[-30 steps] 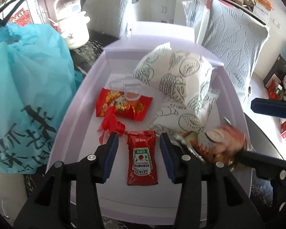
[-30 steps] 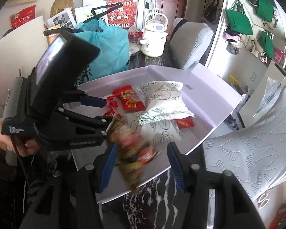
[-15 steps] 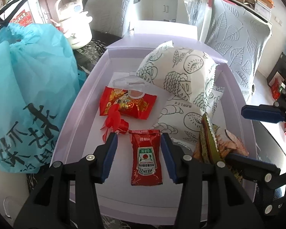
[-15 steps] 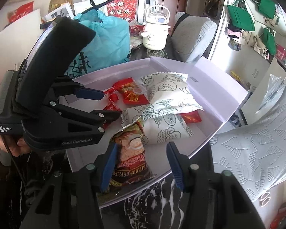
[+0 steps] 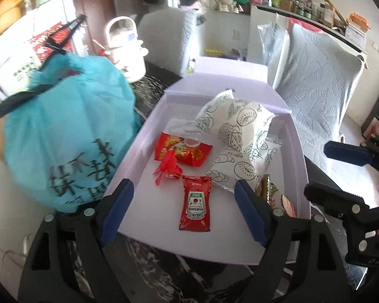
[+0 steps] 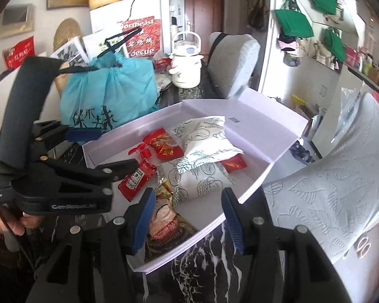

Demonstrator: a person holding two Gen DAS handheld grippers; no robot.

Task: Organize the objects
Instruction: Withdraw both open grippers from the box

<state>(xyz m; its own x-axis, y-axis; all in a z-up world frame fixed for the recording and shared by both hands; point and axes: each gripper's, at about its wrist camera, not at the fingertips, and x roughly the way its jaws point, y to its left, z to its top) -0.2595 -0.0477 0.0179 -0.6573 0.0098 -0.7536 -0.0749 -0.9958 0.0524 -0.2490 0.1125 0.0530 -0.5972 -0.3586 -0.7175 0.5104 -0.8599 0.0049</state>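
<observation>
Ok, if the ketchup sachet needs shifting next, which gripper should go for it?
Left. The left gripper is opening with the ketchup sachet lying flat right between its fingers in the box. The right gripper sits over the brown snack packet, further off.

A: Where is there bare floor in the lavender tray (image 5: 299, 151)?

B: At seven o'clock, left of the ketchup sachet (image 5: 195, 203).

A: What blocks the rest?

B: Patterned white packets (image 5: 242, 126) at one o'clock; the teal bag (image 5: 63, 139) stands against the nine o'clock wall.
</observation>
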